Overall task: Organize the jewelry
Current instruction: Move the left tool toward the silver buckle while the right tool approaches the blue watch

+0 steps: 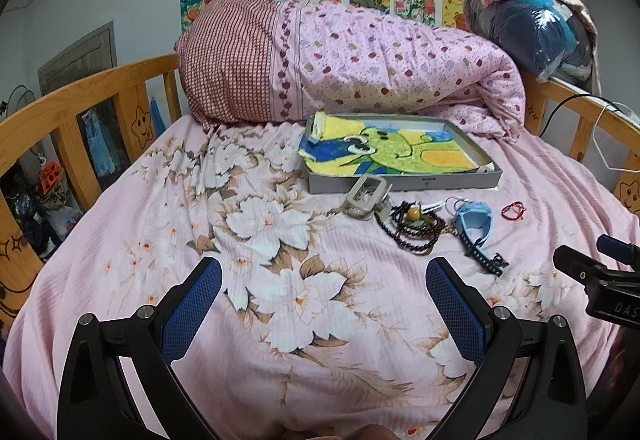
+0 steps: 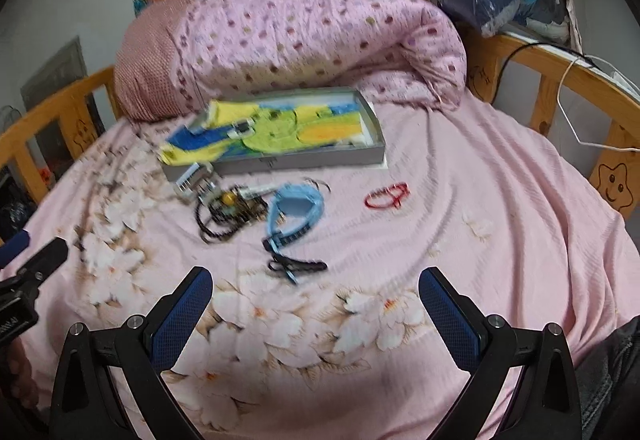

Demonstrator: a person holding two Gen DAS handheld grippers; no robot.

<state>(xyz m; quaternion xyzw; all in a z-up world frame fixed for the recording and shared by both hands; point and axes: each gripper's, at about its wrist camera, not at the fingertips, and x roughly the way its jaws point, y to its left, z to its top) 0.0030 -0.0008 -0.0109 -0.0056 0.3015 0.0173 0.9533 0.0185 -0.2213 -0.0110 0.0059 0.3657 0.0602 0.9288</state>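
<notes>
A bed (image 1: 120, 199) covered by a pink sheet printed with white flowers is seen from its near edge. Toward the far edge, a shallow grey tray (image 1: 404, 181) is laid flat, lined with a colourful yellow, green and blue picture. Behind it, a rolled pink spotted quilt (image 1: 360, 63) is stretched along the headboard side.

Just in front of the tray's near wall, the jewelry is laid out in a loose row on the sheet: a silver metal watch (image 1: 368, 197) touching the tray, a dark beaded necklace with a yellow bead (image 1: 416, 226) beside it, a light blue watch with a dark strap (image 1: 476, 224), and, set apart toward the right edge, a small red string bracelet (image 1: 514, 209).

The left gripper (image 1: 323, 304) is held over the near part of the bed, released, nothing between its blue pads. The right gripper (image 2: 316, 304) is likewise spread wide and empty, near the blue watch's strap.
</notes>
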